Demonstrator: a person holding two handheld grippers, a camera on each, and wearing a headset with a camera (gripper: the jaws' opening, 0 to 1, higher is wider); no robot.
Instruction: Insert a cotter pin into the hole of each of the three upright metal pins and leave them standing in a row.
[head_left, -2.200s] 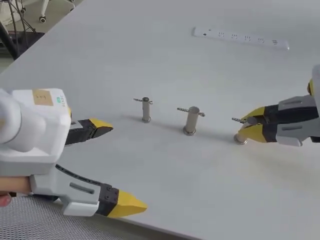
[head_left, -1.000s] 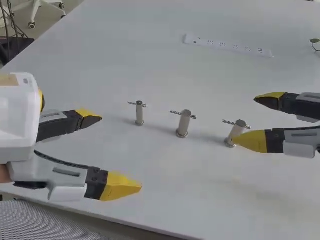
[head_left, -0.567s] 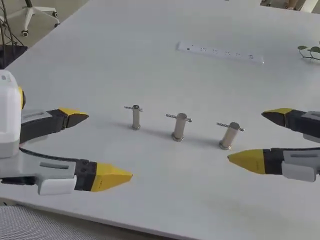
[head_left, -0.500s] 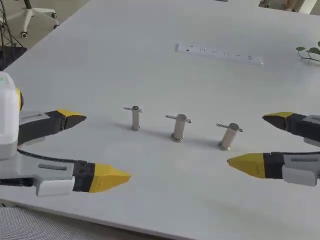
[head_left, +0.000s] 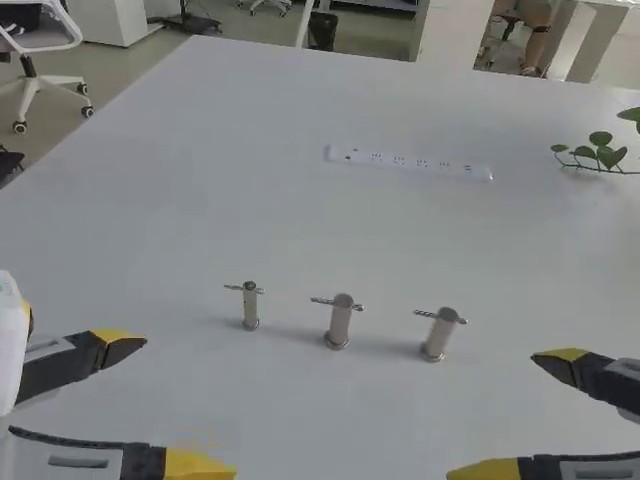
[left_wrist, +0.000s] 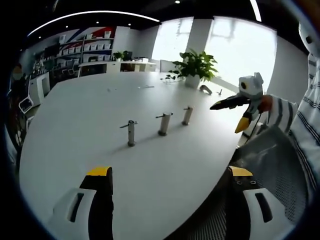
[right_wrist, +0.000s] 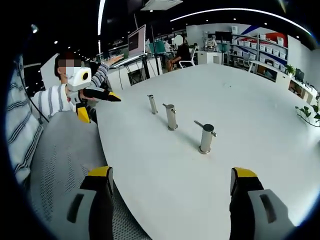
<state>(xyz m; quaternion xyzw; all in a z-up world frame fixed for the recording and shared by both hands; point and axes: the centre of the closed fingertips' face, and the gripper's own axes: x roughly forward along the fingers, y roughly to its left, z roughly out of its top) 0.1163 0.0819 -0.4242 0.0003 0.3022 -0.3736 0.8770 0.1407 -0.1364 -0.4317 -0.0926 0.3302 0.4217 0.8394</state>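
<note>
Three metal pins (head_left: 340, 325) stand in a row, each with a cotter pin (head_left: 325, 301) fitted; the task appears complete. The left gripper (head_left: 180, 405) and right gripper (head_left: 497, 413) are spread apart, empty.

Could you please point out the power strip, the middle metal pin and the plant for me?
power strip (head_left: 408, 163), head view, middle of its white body.
middle metal pin (head_left: 339, 325), head view, its upright shaft.
plant (head_left: 600, 139), head view, a green leaf.

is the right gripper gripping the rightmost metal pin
No, the right gripper is open, its jaws well short of the rightmost metal pin, which stands free.
</note>
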